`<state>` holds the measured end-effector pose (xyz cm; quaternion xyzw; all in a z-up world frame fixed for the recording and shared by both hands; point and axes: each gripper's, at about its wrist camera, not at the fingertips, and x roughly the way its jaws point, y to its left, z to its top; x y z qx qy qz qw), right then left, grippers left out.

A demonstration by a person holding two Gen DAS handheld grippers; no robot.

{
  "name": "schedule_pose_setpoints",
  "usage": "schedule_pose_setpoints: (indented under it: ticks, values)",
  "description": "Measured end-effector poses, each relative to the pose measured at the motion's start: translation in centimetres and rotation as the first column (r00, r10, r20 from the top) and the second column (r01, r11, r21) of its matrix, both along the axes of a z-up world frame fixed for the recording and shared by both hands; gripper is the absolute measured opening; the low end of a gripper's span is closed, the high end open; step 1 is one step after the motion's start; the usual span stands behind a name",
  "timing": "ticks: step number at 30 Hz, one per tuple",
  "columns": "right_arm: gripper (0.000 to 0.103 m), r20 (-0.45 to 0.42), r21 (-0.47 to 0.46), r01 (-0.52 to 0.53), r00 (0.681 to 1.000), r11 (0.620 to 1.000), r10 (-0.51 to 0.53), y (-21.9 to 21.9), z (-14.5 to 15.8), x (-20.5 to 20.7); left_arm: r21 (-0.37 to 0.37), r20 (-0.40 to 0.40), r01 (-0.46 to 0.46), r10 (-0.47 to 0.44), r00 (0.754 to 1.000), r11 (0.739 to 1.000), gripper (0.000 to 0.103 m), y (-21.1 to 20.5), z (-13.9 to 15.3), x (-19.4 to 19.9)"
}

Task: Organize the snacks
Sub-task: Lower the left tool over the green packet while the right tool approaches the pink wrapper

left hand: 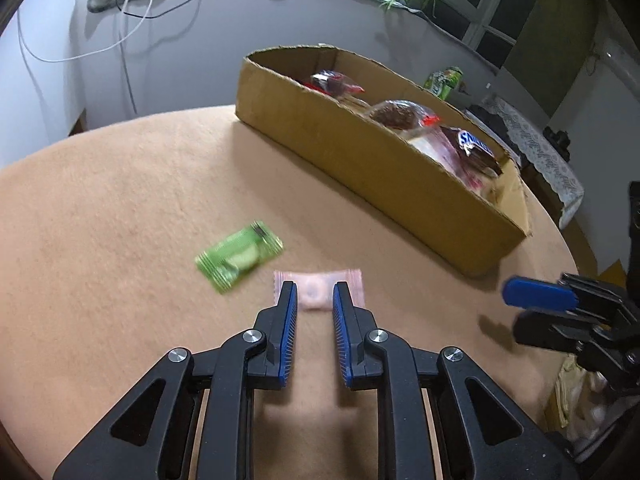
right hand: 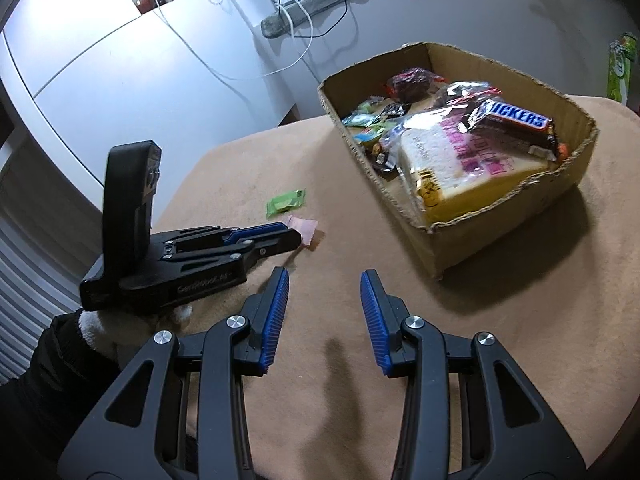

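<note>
A small pink wrapped candy (left hand: pixel 315 300) lies on the tan table, and my left gripper (left hand: pixel 314 286) has its blue pads closed on the candy's middle. In the right wrist view the same gripper (right hand: pixel 297 234) holds the pink candy (right hand: pixel 309 225) at its tips, low over the table. A green wrapped candy (left hand: pixel 239 255) lies loose just to the left, also seen as a green candy (right hand: pixel 286 201) beyond the left gripper. My right gripper (right hand: pixel 324 280) hovers open over bare table with nothing between its fingers. The cardboard box (right hand: pixel 500 220) of snacks stands behind.
The box (left hand: pixel 360 160) holds a Snickers bar (right hand: pixel 516 120), a bread pack (right hand: pixel 460 164) and several small sweets. A green can (right hand: pixel 620 68) stands behind it. A white-gloved hand (right hand: pixel 104 332) holds the left gripper. The round table edge (left hand: pixel 560 240) runs close on the right.
</note>
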<state>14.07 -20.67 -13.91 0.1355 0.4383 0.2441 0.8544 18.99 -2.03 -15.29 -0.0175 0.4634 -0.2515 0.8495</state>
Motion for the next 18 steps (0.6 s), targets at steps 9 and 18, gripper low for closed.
schedule_pose_setpoints:
  ticks: [9, 18]
  values:
    - [0.043, 0.034, -0.109, -0.115, 0.992, 0.987, 0.120, 4.6, -1.0, 1.6, 0.056, 0.042, -0.055, 0.053, 0.998, 0.997, 0.037, 2.3, 1.4, 1.5]
    - [0.043, 0.077, -0.274, -0.146, 0.982, 0.950, 0.173, 8.3, -1.5, 4.1, 0.188, 0.083, 0.040, -0.057, 0.995, 0.981, 0.039, 1.9, 0.9, 1.9]
